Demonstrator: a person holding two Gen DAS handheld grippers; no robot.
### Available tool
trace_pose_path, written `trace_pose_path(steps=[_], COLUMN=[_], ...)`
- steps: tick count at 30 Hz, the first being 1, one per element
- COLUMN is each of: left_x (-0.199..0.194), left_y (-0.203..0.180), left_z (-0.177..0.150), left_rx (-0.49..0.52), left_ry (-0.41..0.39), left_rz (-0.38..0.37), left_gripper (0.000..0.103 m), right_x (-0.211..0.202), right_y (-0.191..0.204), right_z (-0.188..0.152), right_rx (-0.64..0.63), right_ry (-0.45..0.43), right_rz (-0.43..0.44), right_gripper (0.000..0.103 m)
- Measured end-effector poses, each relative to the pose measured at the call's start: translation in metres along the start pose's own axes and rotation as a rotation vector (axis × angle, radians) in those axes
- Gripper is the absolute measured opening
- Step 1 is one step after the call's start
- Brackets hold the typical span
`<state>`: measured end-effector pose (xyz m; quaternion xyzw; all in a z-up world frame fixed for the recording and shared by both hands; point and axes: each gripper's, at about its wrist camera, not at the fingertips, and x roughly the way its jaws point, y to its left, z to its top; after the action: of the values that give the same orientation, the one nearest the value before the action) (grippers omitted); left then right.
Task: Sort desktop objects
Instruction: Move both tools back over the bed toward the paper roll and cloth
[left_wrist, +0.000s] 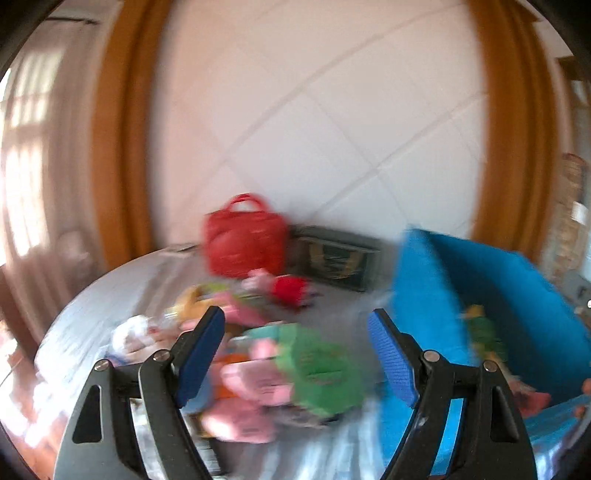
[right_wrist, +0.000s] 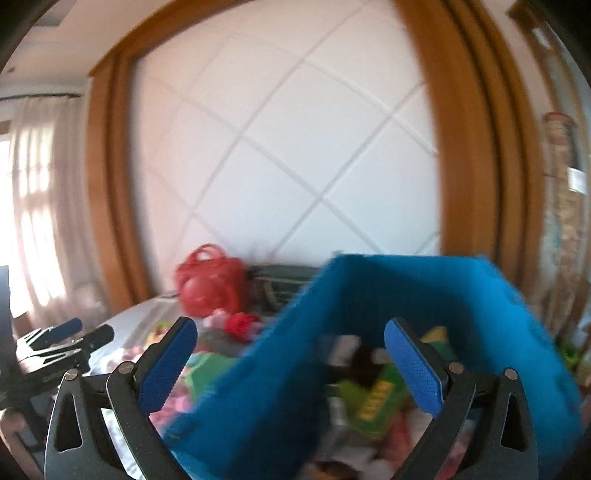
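Both views are blurred. The left tool (left_wrist: 295, 332) hangs with its fingers apart and nothing between them above a heap of toys (left_wrist: 280, 369) on the desk (left_wrist: 110, 295). The right tool (right_wrist: 290, 339), spread wide and empty, straddles the near wall of the blue bin (right_wrist: 424, 288), which holds more toys.

A blue fabric bin (right_wrist: 424, 291) stands upright and open-topped, already holding mixed items (blurred). Left of the bin, a loose pile of pink and green toys (left_wrist: 295, 369) lies on the grey tabletop (left_wrist: 122, 291).
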<state>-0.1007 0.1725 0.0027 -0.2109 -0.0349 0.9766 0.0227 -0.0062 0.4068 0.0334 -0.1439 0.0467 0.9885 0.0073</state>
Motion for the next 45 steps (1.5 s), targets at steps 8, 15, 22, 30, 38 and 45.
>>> trace_pose_path(steps=[8, 15, 22, 30, 38, 45], left_x=[0.036, 0.080, 0.130, 0.207, 0.252, 0.256], left_y=[0.150, 0.247, 0.297, 0.305, 0.298, 0.294], left_z=[-0.030, -0.084, -0.121, -0.146, -0.169, -0.167], left_rx=[-0.053, -0.078, -0.074, -0.055, -0.007, 0.048], left_ry=[0.140, 0.289, 0.397, 0.525, 0.614, 0.612], left_rz=[0.269, 0.344, 0.301, 0.189, 0.166, 0.162], left_gripper=[0.080, 0.080, 0.080, 0.063, 0.055, 0.046], right_x=[0.050, 0.109, 0.167, 0.201, 0.215, 0.221], right_y=[0.113, 0.190, 0.218, 0.206, 0.194, 0.217], right_z=[-0.007, -0.042, -0.111, -0.151, -0.178, -0.173], right_rx=[-0.072, -0.115, -0.077, -0.005, 0.044, 0.018], right_ry=[0.069, 0.199, 0.444, 0.563, 0.654, 0.643], right_rz=[0.162, 0.190, 0.124, -0.010, -0.085, -0.022], right_gripper=[0.103, 0.103, 0.103, 0.103, 0.103, 0.103])
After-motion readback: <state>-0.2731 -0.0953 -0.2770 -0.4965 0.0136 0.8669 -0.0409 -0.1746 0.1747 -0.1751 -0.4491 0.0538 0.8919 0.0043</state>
